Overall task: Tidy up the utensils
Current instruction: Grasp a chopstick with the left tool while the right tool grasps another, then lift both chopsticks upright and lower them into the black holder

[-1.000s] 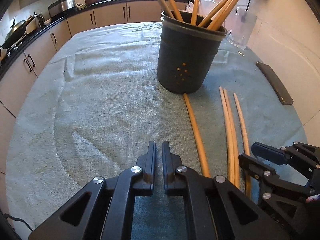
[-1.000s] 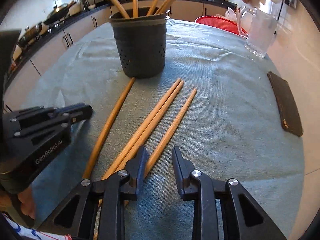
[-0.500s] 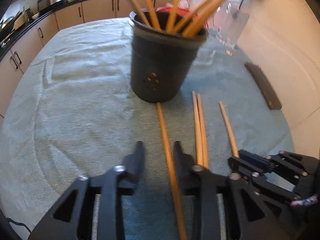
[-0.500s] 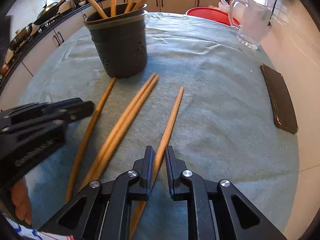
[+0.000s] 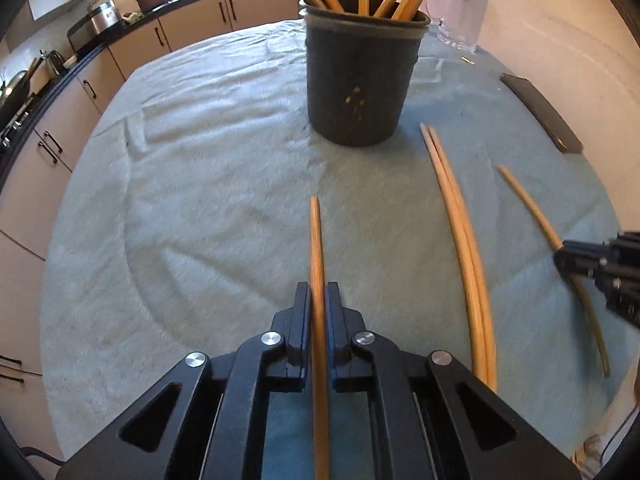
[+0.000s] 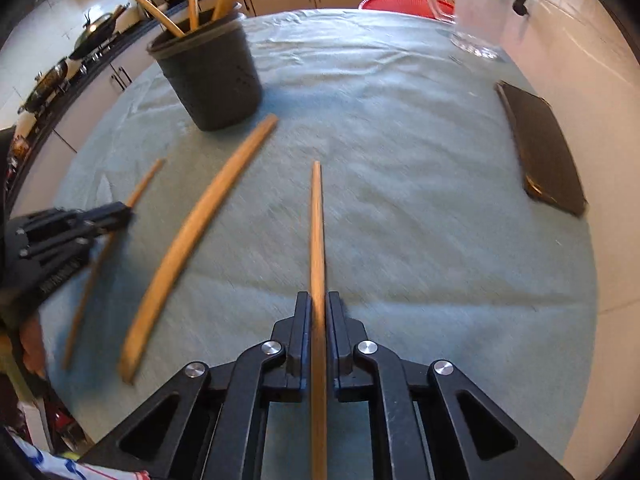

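Two chopsticks are gripped, one per tool: the left hand-held gripper (image 5: 318,300) is clamped on a chopstick (image 5: 316,240), the right hand-held gripper (image 6: 319,308) on another (image 6: 317,220). Both point steeply down over the worktop (image 5: 200,200). Next, probably lift them into the dark holder (image 5: 360,80); a pair (image 5: 460,220) remains lying between.

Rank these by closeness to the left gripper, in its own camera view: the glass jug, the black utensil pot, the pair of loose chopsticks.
From the left gripper:
1. Pair of loose chopsticks, lying on the cloth to its right.
2. Black utensil pot, standing straight ahead.
3. Glass jug, behind the pot, far right.
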Motion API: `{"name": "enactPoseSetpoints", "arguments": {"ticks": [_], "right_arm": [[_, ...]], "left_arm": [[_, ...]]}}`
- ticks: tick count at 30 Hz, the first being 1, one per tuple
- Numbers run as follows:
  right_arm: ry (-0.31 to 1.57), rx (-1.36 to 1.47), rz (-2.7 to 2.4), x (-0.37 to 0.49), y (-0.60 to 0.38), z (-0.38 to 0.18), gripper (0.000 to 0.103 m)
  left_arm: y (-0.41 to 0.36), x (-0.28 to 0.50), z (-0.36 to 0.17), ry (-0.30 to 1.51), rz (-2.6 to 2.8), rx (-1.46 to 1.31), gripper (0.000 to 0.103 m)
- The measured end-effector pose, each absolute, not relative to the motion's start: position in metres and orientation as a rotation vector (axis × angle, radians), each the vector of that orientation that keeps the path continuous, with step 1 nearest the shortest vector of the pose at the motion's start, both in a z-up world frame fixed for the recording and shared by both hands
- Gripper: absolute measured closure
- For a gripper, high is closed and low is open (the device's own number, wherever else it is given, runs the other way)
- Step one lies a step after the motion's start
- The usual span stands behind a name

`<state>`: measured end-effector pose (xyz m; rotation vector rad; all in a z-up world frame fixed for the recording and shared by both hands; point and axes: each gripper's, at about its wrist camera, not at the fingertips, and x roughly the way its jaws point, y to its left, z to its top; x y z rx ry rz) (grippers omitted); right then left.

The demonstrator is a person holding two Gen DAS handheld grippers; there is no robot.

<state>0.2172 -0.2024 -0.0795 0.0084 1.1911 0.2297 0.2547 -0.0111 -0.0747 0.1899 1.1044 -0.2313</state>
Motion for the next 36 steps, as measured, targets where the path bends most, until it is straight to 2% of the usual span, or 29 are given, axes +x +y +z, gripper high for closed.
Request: {"name": "enactPoseSetpoints", "arguments": {"ticks": [11,13,15,17,20,23,25,26,27,30,36], "right_arm": [[1.360,-0.157,0.234,0.240,-0.191,-0.079,0.094],[1.386,-0.187,0.232,0.245,-0.189,-0.079,0.090],[1.412,-0.250,0.215,0.250,-0.184,-0.079,0.076],[1.437,-0.296,0.207,0.254,-0.183,-0.080,0.070],[1.495,-0.295,0.215,0.266,-0.184,-0.082,0.070],[1.554,-0.268,0.231,0.281,-0.186,-0.085,0.070],[1.559,-0.277,0.243,0.292,-0.184,-0.084,0.070],[1.556,-0.278,0.251,0.295,-0.182,-0.084,0.073],[1.553,-0.271,0.264,0.296,-0.181,-0.084,0.081],[1.509,-0.295,0.300,0.294,-0.173,-0.081,0.090],[1.391,-0.266,0.296,0.269,-0.175,-0.078,0.096]], "left_arm": [[0.006,0.255,-0.072,1.248,-0.296,0.170,0.090],[0.003,0.255,-0.072,1.263,-0.292,0.212,0.088],[-0.004,0.252,-0.073,1.270,-0.278,0.286,0.084],[-0.009,0.249,-0.073,1.275,-0.262,0.339,0.078],[-0.013,0.248,-0.073,1.298,-0.262,0.392,0.077],[-0.013,0.254,-0.073,1.342,-0.259,0.387,0.077],[-0.014,0.261,-0.075,1.377,-0.271,0.357,0.084],[-0.012,0.264,-0.075,1.393,-0.288,0.336,0.088],[-0.012,0.265,-0.075,1.399,-0.306,0.322,0.093],[-0.011,0.260,-0.074,1.355,-0.320,0.327,0.096],[0.018,0.239,-0.059,1.257,-0.318,0.154,0.096]]}}
